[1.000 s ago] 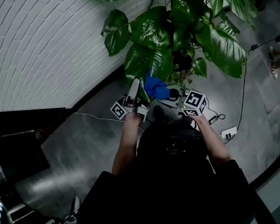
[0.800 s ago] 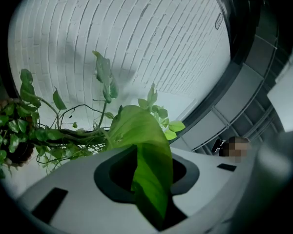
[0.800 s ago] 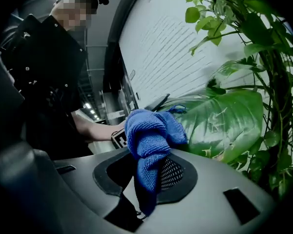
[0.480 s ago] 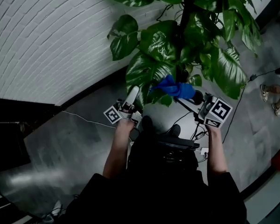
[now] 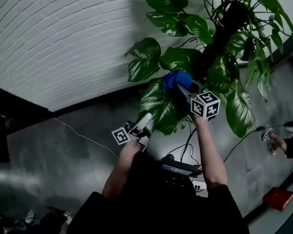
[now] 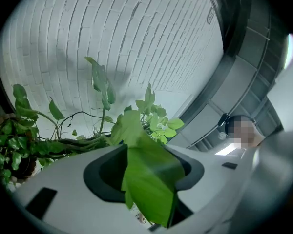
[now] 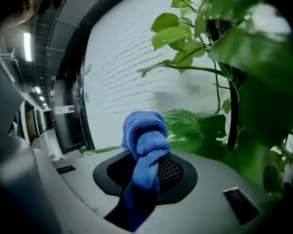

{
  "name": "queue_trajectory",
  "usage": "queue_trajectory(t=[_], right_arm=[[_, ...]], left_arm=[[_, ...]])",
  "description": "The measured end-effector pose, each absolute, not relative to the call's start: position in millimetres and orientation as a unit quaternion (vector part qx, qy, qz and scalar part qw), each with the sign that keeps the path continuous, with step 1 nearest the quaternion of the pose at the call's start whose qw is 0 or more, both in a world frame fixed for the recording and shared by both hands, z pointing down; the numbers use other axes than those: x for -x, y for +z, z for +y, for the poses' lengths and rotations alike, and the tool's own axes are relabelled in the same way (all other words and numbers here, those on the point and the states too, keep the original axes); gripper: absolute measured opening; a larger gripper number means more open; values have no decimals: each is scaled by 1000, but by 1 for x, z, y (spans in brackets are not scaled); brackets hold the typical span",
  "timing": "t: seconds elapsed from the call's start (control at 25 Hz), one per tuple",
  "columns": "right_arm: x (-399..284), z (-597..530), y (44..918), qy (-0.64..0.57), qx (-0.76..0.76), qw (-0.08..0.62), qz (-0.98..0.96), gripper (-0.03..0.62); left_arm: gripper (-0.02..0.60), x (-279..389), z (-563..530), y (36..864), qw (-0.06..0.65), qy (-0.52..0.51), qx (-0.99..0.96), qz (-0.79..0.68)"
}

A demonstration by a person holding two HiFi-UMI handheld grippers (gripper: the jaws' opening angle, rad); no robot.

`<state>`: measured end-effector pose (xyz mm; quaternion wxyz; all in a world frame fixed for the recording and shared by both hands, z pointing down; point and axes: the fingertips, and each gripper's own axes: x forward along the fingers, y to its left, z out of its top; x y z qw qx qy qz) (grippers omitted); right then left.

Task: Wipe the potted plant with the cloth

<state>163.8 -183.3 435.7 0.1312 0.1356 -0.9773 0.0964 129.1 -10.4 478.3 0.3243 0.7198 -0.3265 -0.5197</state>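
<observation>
The potted plant (image 5: 219,38) with big glossy leaves stands against the wall, and its pot is out of sight. My right gripper (image 5: 185,89) is raised among the middle leaves, shut on a bunched blue cloth (image 5: 175,78) that sticks out past its tips (image 7: 145,140). Lower down, my left gripper (image 5: 146,118) points up at a low leaf (image 5: 158,108). Its jaws have just been opening. In the left gripper view that leaf (image 6: 146,174) still hangs loosely between the jaws, with a gap beside it.
A white brick wall (image 5: 63,43) curves behind the plant. Black cables (image 5: 185,145) trail over the grey floor below the leaves. A person's foot (image 5: 276,141) shows at the right edge and a red box (image 5: 278,199) lies at the lower right.
My right gripper has carried the blue cloth up and further into the plant, from beside the left gripper to the middle leaves. The left gripper has stayed at the low leaf.
</observation>
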Motion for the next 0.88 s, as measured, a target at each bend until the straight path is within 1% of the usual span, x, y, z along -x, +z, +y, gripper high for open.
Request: queue_trajectory(t=[0.12, 0.24, 0.32, 0.6, 0.88], right_arm=[[-141, -197, 439, 92, -142, 158, -973, 118], [-129, -177, 461, 99, -100, 209, -968, 118], [-126, -160, 472, 107, -74, 226, -965, 118], [-137, -113, 487, 103, -32, 215, -971, 118], [-145, -45, 497, 77, 81, 251, -962, 118]], left_arm=[[225, -120, -5, 478, 320, -536, -711, -325], [251, -114, 1, 473, 311, -554, -705, -316], [261, -110, 3, 471, 307, -560, -705, -310], [265, -104, 8, 472, 305, -582, -694, -294], [265, -102, 7, 472, 303, -584, -693, -296]])
